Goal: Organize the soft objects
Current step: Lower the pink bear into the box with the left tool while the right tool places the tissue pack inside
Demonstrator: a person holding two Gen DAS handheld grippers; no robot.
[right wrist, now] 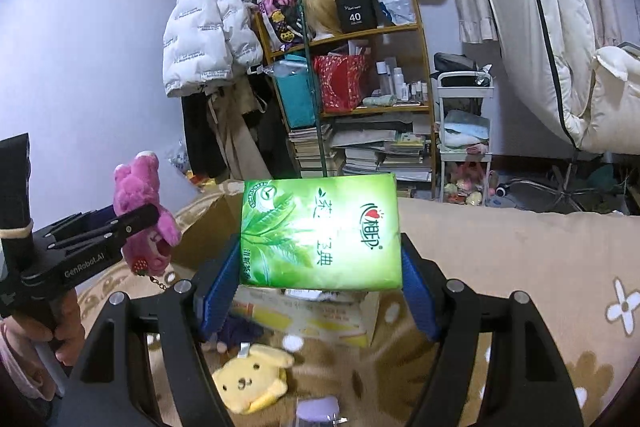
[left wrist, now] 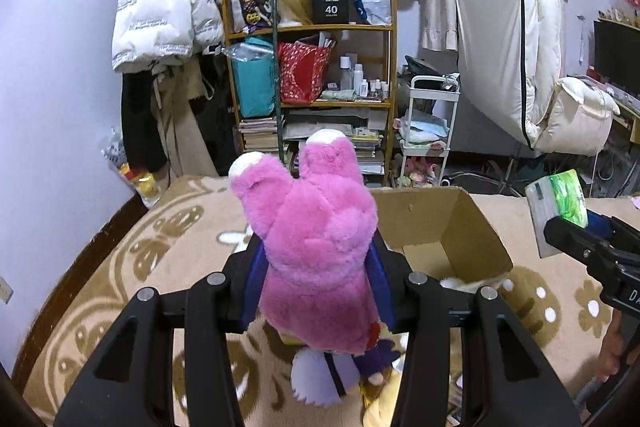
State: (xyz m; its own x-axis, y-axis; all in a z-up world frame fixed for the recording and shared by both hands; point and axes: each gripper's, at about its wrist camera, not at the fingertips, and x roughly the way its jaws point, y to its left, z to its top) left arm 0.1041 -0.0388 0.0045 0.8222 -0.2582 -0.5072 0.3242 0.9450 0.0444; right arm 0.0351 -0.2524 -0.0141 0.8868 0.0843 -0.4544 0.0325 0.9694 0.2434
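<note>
Progress: I am judging the sorting as partly done; something pale is already lying in the cardboard box [left wrist: 436, 227], while both grippers are carrying loads not yet dropped in.
Left gripper [left wrist: 318, 267]: I am pinching the pink plush toy [left wrist: 320, 247] between the blue pads, lifted off the beige blanket [left wrist: 120, 267] and hanging just left of the box opening.
Right gripper [right wrist: 320, 259]: I am squeezing the green tissue pack [right wrist: 320, 231] at both of its sides, holding it up above the clutter, with the box behind and to its left.
Left to do: I am counting the yellow plush [right wrist: 250, 383] and a purple plush [right wrist: 236, 331] as still lying loose on the blanket beneath my right gripper, beside a flat yellow-and-white package [right wrist: 312, 315].
Left wrist view only: it is showing the box's open inside and the pale item at its bottom; the tissue pack is appearing edge-on at far right.
Right wrist view only: it is showing the pink toy's strawberry charm and chain dangling, the whole yellow plush, and the printed face of the tissue pack; the box interior is hidden here.
</note>
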